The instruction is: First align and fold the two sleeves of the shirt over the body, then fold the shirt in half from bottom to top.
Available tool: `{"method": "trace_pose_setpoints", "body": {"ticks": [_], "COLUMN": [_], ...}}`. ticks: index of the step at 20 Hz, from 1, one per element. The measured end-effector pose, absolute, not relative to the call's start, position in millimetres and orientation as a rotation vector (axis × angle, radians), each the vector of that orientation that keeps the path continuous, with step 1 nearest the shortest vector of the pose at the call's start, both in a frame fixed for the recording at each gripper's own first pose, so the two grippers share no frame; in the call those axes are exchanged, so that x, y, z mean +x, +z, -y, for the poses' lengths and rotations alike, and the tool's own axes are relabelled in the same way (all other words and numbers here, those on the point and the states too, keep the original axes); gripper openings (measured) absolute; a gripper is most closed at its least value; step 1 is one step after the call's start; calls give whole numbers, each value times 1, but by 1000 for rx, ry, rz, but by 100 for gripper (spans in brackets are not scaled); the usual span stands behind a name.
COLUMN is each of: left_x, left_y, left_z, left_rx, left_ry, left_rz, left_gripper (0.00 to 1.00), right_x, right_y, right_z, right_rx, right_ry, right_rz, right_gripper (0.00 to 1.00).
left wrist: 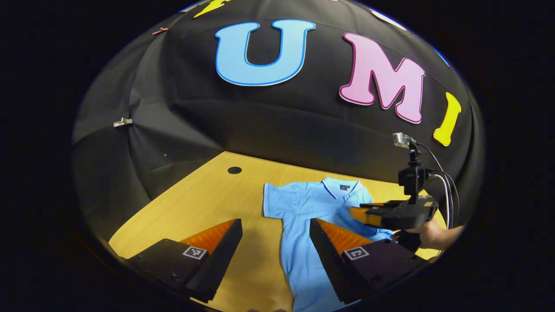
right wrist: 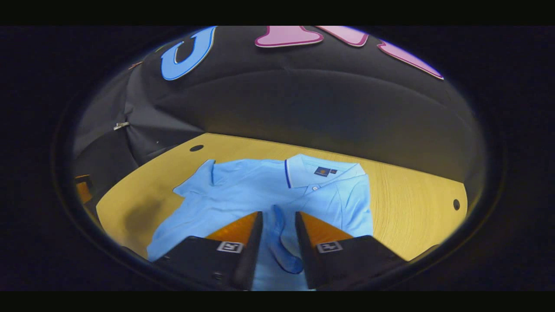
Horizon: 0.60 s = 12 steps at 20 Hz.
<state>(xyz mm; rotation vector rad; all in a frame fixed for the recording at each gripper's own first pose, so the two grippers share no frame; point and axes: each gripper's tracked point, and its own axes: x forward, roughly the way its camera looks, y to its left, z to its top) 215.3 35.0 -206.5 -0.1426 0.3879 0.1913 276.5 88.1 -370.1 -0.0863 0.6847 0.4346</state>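
A light blue polo shirt (left wrist: 303, 203) (right wrist: 243, 186) lies flat on the wooden table (left wrist: 195, 208), collar toward the wall. My left gripper (left wrist: 275, 234) is open wide above the shirt's left side, its right finger over the body and its left finger over bare wood. A hand (left wrist: 433, 234) holds my right gripper (left wrist: 368, 214) low over the shirt's right side. In the right gripper view, that gripper (right wrist: 279, 216) has its fingers a narrow gap apart. A darker fold of sleeve (right wrist: 284, 247) lies in the gap, with lighter cloth showing on both sides. The left sleeve (left wrist: 273, 199) lies spread out.
The table has a round cable hole at its far left (left wrist: 234, 170) and another near its right edge (right wrist: 456, 204). Black cloth walls close the booth behind and at the left. Bare wood (right wrist: 412, 203) lies right of the shirt.
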Motion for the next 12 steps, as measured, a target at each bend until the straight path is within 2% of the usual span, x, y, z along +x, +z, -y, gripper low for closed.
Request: {"method": "trace_pose_setpoints", "body": {"ticks": [2,4,10,12], "left_x": [239,265,364,395], "left_y": [-215,-225,-254,-268], "left_z": [-43,-49,-62,-63], "left_rx": [-123,-104,-74,-71], "left_ry": [186,167,101,83], "left_rz": [-395,-410,-440,-456], "left_gripper": [99,98,99,99], "right_x": [273,269,253,244], "right_y": [-361,-347,-295,-284], "right_z": [-80,-65,7,31], "right_rx": [-85,-84,-78,-80], "right_ry": [423,396,267,230], "right_rz": [-661,-630,-509,-485], "right_gripper": [77,97,98,95]}}
